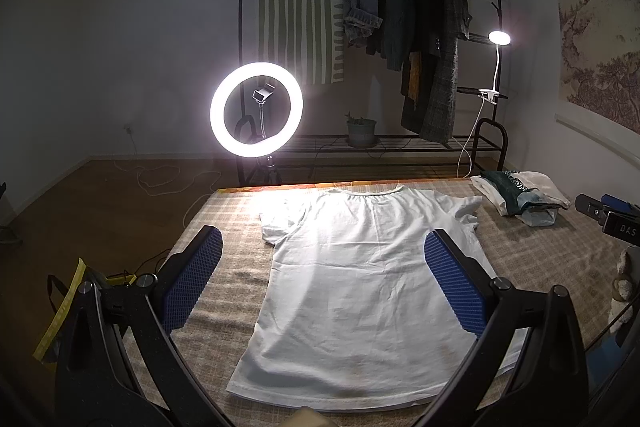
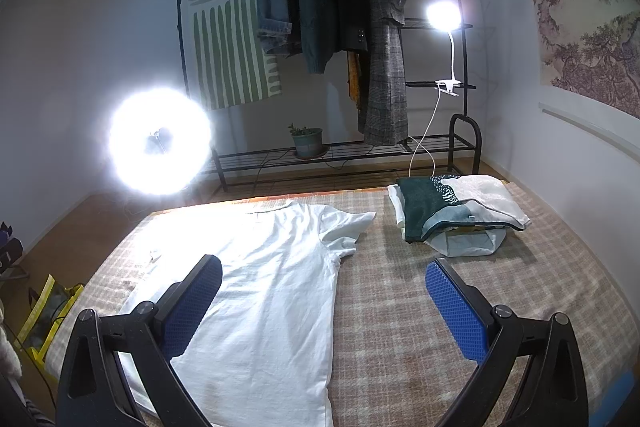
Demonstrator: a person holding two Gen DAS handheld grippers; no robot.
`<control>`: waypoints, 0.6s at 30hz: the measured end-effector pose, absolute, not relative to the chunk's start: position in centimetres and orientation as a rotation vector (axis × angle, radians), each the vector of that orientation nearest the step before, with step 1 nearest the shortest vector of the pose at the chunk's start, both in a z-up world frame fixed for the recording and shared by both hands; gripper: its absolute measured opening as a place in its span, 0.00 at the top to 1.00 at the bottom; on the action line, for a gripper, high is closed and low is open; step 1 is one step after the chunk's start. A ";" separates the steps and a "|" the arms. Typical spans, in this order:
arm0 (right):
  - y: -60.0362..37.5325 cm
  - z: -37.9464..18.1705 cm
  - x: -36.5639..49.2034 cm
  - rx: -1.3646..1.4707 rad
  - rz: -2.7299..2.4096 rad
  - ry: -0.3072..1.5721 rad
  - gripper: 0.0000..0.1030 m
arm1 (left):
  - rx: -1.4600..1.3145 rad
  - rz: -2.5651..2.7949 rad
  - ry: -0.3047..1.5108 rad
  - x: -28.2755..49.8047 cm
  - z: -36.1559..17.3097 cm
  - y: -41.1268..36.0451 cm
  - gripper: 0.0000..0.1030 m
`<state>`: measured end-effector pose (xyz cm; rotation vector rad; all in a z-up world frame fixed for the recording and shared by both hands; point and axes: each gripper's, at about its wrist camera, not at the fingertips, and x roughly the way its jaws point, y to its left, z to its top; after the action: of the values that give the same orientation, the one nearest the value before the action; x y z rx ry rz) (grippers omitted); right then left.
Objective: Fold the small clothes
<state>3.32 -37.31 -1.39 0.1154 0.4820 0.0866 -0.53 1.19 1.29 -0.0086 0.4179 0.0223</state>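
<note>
White t-shirt (image 1: 360, 291) flat, unfolded on bed (image 2: 400, 307); folded stack (image 2: 452, 211) beyond. Left gripper (image 1: 324, 279), right gripper (image 2: 324, 303) spread, empty. Folding unstarted.

a t-shirt (image 1: 360, 287) lies spread flat on the blanket-covered bed (image 1: 540, 255), collar toward the far edge. to its right, near the far right corner, sits a pile of folded clothes (image 2: 456, 215), apart from the shirt's sleeve. beyond the bed's far edge stands a ring light (image 1: 256, 109) at left and a clothes rack (image 1: 400, 27) behind, with a potted plant (image 1: 361, 131) on its bottom shelf and a clip lamp (image 1: 496, 67) at its right.
</note>
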 end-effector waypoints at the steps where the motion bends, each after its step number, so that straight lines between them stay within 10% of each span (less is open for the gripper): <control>1: -37.3 -1.4 3.3 0.115 0.087 0.482 0.00 | -0.008 0.023 0.417 -0.5 1.4 1.3 0.00; 18: -37.2 -1.3 3.3 0.116 0.089 0.485 0.00 | -0.006 0.024 0.417 -0.6 1.4 1.3 0.00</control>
<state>3.33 -37.22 -1.34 0.1156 0.4854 0.0887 -0.60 1.32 1.39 -0.0059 0.4169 0.0238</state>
